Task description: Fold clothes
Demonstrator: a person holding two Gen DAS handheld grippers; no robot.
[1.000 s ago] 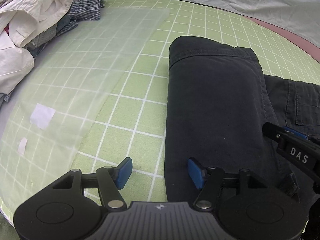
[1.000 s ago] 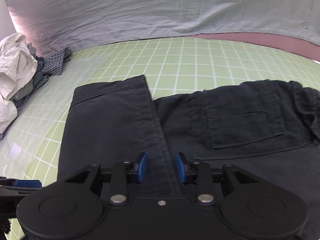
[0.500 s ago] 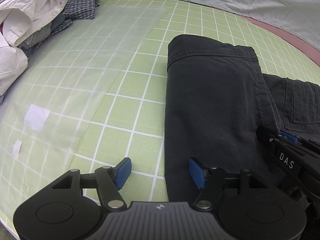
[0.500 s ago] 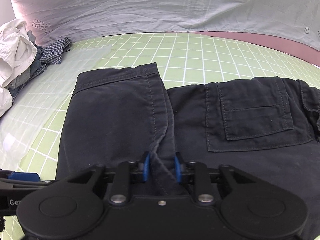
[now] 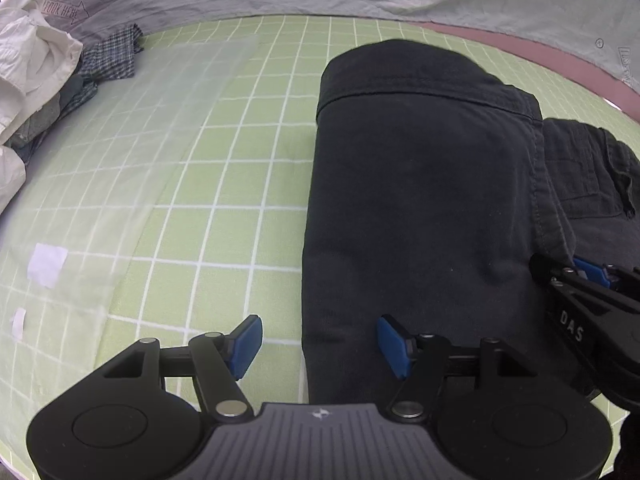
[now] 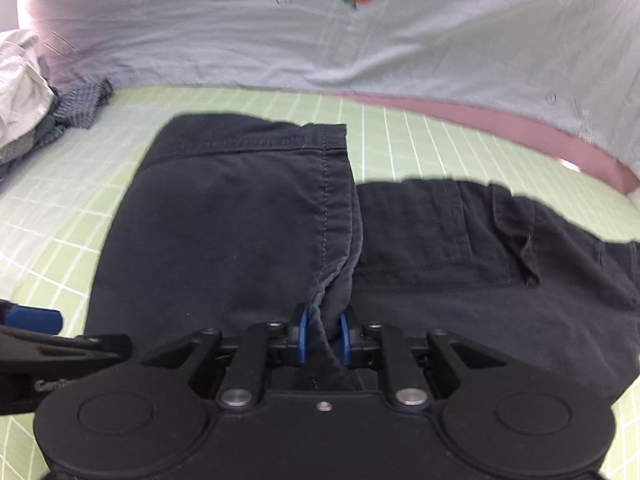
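Note:
Dark navy trousers (image 5: pixel 420 200) (image 6: pixel 240 216) lie on the green gridded mat, with the leg part folded over the seat part. My right gripper (image 6: pixel 322 338) is shut on the near hem edge of the folded leg, which rises in a ridge between its blue pads. In the left wrist view that right gripper (image 5: pixel 592 276) shows at the right edge, on the leg's seam. My left gripper (image 5: pixel 320 344) is open at the near left corner of the folded leg: one pad over bare mat, the other over the cloth.
A pile of white and checked clothes (image 5: pixel 44 80) (image 6: pixel 28 92) sits at the far left. A translucent sheet (image 5: pixel 120 152) covers the mat's left side. A pale patterned cloth (image 6: pixel 320 32) hangs behind the mat, with a pink band (image 6: pixel 500 124) along its far right edge.
My right gripper has shut on the folded leg's hem edge and lifted it slightly. Both cameras have tilted up and drawn nearer the cloth. My left gripper stays open.

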